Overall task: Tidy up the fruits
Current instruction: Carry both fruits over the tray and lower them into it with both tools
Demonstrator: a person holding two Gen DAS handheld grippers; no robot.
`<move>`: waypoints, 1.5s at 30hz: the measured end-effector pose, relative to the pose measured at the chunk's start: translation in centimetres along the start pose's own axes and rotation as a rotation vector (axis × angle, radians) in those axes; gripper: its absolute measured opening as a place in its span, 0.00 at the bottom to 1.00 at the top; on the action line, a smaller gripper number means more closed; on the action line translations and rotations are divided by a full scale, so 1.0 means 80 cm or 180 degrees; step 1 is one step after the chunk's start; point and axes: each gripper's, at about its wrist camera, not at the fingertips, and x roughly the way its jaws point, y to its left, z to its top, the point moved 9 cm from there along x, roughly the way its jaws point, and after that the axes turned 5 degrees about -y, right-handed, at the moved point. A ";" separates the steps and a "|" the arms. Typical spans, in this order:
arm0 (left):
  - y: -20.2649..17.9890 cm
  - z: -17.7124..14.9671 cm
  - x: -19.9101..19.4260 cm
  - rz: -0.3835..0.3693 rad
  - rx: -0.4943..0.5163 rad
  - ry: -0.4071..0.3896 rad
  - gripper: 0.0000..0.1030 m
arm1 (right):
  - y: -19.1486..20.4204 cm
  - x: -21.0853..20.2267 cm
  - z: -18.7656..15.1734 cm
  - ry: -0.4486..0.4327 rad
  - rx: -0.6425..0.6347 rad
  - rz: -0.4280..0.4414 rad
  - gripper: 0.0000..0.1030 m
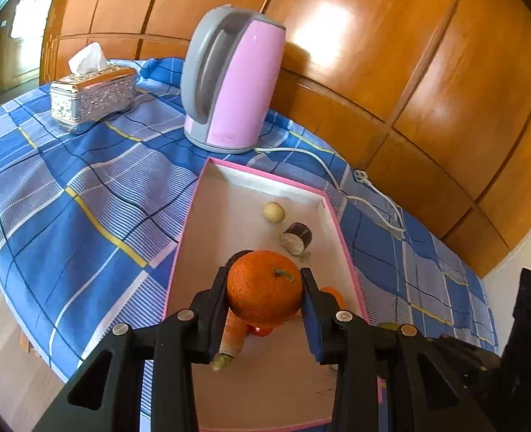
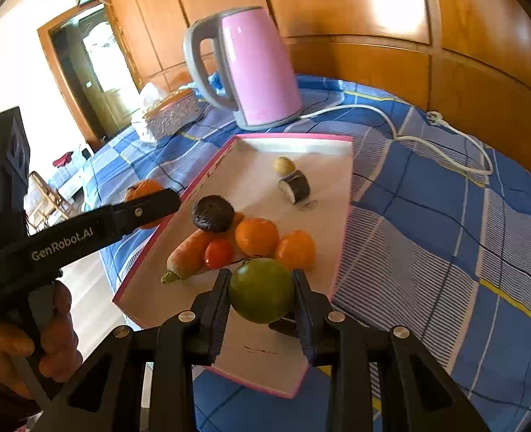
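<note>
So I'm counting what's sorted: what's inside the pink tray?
In the tray: carrot, tomato, two oranges, a dark round item, a roll, a pale ball. The green fruit hides part.

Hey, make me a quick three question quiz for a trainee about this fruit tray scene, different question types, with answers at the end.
1. True or false: the left gripper holds the orange.
2. The right gripper grips: A) the carrot B) the green fruit C) the small red tomato.
3. Fill in: behind the pink-rimmed tray stands a pink ____.

Key: 1 true; 2 B; 3 kettle.
</note>
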 end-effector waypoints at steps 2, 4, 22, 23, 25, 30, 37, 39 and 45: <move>-0.004 0.000 0.003 -0.0065 0.0000 0.0041 0.36 | 0.003 0.002 -0.003 0.0006 -0.0017 -0.0003 0.32; -0.013 0.003 0.007 -0.0142 0.0046 0.0074 0.36 | 0.006 0.005 -0.007 0.0027 -0.0039 -0.0008 0.32; -0.047 0.017 0.072 -0.0450 0.0059 0.0455 0.36 | 0.011 0.032 -0.008 0.0142 -0.0135 -0.0057 0.32; -0.048 0.016 0.076 -0.0447 0.0070 0.0471 0.36 | 0.012 0.034 -0.008 0.0150 -0.0140 -0.0054 0.32; -0.047 0.015 0.081 -0.0432 0.0074 0.0491 0.36 | 0.012 0.041 -0.008 0.0180 -0.0136 -0.0051 0.32; -0.044 0.015 0.095 -0.0394 0.0011 0.0541 0.38 | 0.013 0.052 -0.007 0.0207 -0.0103 -0.0028 0.33; -0.042 0.018 0.086 -0.0352 0.0028 0.0451 0.38 | 0.007 0.062 -0.007 0.0243 -0.0013 0.0022 0.35; -0.038 0.021 0.079 -0.0325 0.0020 0.0397 0.38 | 0.005 0.061 -0.008 0.0242 0.0012 0.0023 0.35; -0.013 0.029 0.054 -0.0119 -0.0034 0.0215 0.38 | -0.001 0.046 -0.012 0.0210 0.0127 0.0065 0.36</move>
